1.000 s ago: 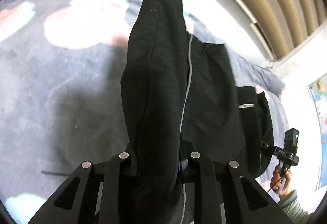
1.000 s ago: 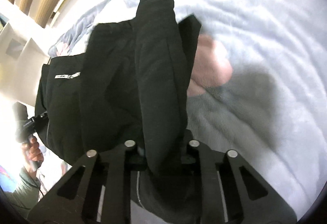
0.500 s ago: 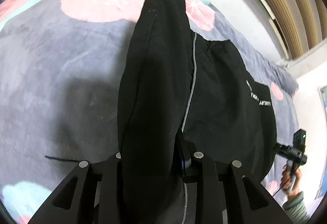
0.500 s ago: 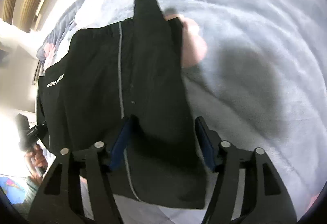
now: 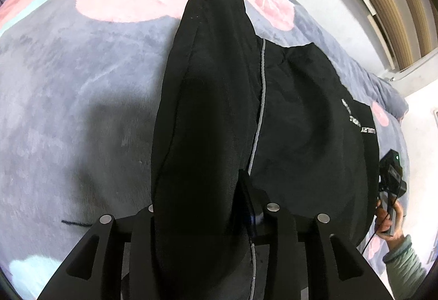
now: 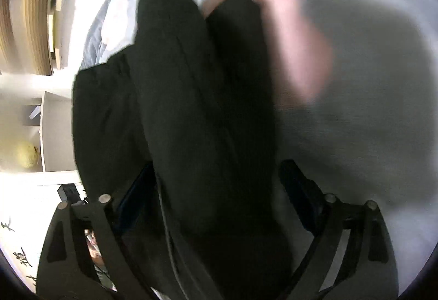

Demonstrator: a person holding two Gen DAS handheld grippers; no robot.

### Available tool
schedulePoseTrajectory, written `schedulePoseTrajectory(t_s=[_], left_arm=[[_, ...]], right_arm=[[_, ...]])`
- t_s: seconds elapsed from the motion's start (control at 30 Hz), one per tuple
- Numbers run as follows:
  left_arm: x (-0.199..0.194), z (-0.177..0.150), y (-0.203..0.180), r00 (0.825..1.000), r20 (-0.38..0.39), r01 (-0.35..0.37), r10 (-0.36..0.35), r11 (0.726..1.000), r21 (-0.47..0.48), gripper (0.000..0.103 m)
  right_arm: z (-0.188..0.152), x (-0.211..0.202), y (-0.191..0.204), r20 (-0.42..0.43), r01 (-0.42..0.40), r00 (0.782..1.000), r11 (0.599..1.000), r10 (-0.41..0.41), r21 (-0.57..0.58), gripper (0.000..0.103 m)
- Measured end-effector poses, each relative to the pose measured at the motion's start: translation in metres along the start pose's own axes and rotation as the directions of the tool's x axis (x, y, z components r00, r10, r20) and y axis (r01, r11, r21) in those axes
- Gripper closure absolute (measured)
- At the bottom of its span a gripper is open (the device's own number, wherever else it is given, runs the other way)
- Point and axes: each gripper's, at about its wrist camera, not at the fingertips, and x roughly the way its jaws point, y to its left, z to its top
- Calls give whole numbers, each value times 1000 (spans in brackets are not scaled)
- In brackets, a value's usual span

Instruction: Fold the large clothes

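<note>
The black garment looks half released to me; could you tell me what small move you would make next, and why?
Probably draw the right gripper back clear of the black garment. Its jaws stand wide apart, with cloth only draped between them, while the left gripper is shut on a fold above the blanket. Freeing the right side first should let it regrasp another edge.

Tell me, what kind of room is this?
Probably a bedroom. A black garment hangs over a soft grey blanket with pink fruit prints, like bedding, and a white shelf stands by the wall.
</note>
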Motion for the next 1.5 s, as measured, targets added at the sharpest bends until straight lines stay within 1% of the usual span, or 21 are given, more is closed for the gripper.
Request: schedulePoseTrajectory(t_s=[0.07,0.1,0.13,0.2,0.27,0.33,0.37,0.47,0.5,0.6,0.77,0.9,0.93,0.97,1.0,1.07,1.17,1.2,1.37,1.43,1.5], left_arm=[[5,2,0,1000,-10,-17,17,1000,10,62],[6,2,-1,1000,-10,-22,22,1000,14,62],[6,3,-1,1000,-10,-23,23,1000,18,62],[6,3,1,1000,-13,-10,11,1000,13,62],[5,3,5,1000,-14,10,-10,1000,1,62],[4,4,8,1000,-18,18,-18,1000,0,62],[5,4,8,1000,-20,17,-17,1000,0,61],[7,9,10,999,-36,17,-18,1000,-6,57],[8,12,10,999,-41,21,-21,1000,-14,56],[15,19,9,999,-48,23,-24,1000,-15,51],[31,30,13,996,-68,51,-54,998,-48,38],[44,38,16,992,-97,75,-83,994,-84,29],[46,40,15,992,-99,74,-83,994,-83,28],[47,40,14,992,-93,75,-82,994,-77,28],[46,40,11,993,-83,74,-79,995,-62,30],[42,38,2,997,-61,54,-55,998,-17,49],[28,32,-10,1000,-15,27,-27,999,31,70],[20,31,-12,999,6,38,-38,999,30,72],[-20,20,-27,989,104,105,-108,994,30,78],[-35,17,-32,983,130,127,-128,992,16,78],[-55,13,-45,977,167,125,-132,991,52,79]], right_arm=[[-3,7,18,8,32,999,998,-32,-61,13],[-5,7,24,19,46,999,995,-44,-84,21],[-8,4,28,27,44,999,994,-41,-101,25],[-13,-5,28,38,35,999,992,-31,-118,43],[-19,-15,24,44,23,999,991,-17,-133,53],[-26,-20,26,46,28,999,989,-22,-145,56],[-28,-22,29,49,39,998,987,-32,-153,56],[-27,-12,34,37,75,997,985,-71,-154,40],[-26,-9,35,26,66,998,987,-63,-149,33],[-22,-1,22,-13,5,1000,996,-6,-93,25],[-21,12,10,-38,-38,999,998,36,-55,10],[-23,12,9,-39,-27,999,998,25,-60,9],[-24,10,10,-32,-22,999,998,20,-65,10],[-26,9,12,-19,-12,1000,997,10,-81,16],[-28,7,15,-3,-1,1000,995,1,-99,26],[-33,0,20,28,18,999,992,-15,-123,40],[-41,-12,26,61,46,997,987,-37,-154,59],[-45,-19,29,77,49,996,986,-37,-161,64],[-68,-41,59,150,126,984,964,-92,-236,71],[-75,-52,65,180,124,981,959,-80,-253,72],[-85,-65,75,204,128,976,953,-72,-276,72]])
